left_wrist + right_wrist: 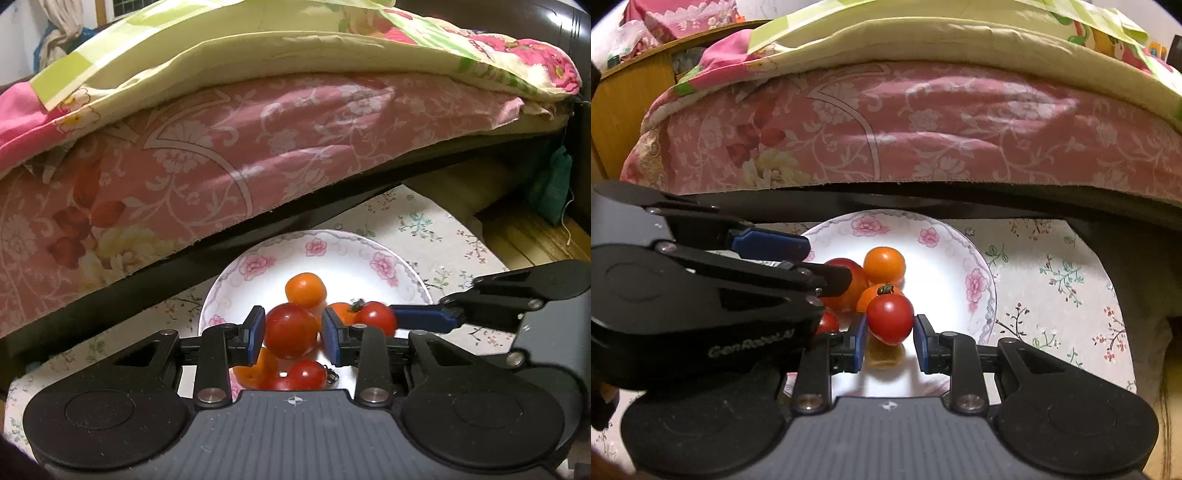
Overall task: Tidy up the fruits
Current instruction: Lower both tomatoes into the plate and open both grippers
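Note:
A white plate with pink flowers on its rim (258,264) (960,251) holds several red and orange cherry tomatoes. My left gripper (293,334) has its blue pads on either side of a large red tomato (290,330); a small gap shows at the right pad. My right gripper (890,338) brackets a smaller red tomato (890,319), with gaps at both pads. An orange tomato (306,290) (884,265) lies farther back on the plate. The right gripper's finger shows in the left wrist view (424,317); the left gripper's body crosses the right wrist view (701,288).
The plate stands on a floral tablecloth (424,229) (1052,280). Just behind it is a dark bed frame with a pink floral sheet (221,166) and a green-and-pink quilt above. A wooden cabinet (624,110) is at the far left.

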`<state>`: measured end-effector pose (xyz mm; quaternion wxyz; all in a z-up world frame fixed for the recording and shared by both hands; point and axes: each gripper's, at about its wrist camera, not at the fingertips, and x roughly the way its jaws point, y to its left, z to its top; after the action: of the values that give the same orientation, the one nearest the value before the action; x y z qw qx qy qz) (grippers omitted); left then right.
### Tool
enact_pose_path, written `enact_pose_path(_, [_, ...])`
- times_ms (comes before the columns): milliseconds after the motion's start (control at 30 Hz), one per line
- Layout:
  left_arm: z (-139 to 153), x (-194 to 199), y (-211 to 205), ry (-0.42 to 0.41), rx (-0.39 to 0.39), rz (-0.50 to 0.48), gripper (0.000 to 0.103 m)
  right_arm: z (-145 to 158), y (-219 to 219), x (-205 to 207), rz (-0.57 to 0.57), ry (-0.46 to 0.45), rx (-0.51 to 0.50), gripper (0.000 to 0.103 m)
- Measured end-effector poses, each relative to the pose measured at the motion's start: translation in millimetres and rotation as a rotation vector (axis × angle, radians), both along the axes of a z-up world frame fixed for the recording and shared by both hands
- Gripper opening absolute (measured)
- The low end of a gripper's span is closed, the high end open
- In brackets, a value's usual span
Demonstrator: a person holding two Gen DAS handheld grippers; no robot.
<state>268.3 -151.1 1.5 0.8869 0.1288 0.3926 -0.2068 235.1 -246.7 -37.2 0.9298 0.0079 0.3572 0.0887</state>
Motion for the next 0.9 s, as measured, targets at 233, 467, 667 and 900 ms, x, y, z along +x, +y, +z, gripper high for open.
enact_pose_path(233, [-4,4,4,0.014,-0.01,0.021,0.042,-4,-8,3,-0.028,0.011,0.018,0.022])
enact_pose_path(467, [6,0,9,-0.004,-0.003,0.031,0.043,1,-6,0,-0.021,0.004,0.018,0.022])
enact_pose_path(667, [11,-4,16,-0.006,0.003,0.047,0.044,5,-8,-3,-0.033,0.001,0.014,0.023])
enact_pose_path(900, [15,-8,23,-0.009,0.009,0.064,0.045,13,-5,-8,-0.029,-0.011,0.022,0.023])
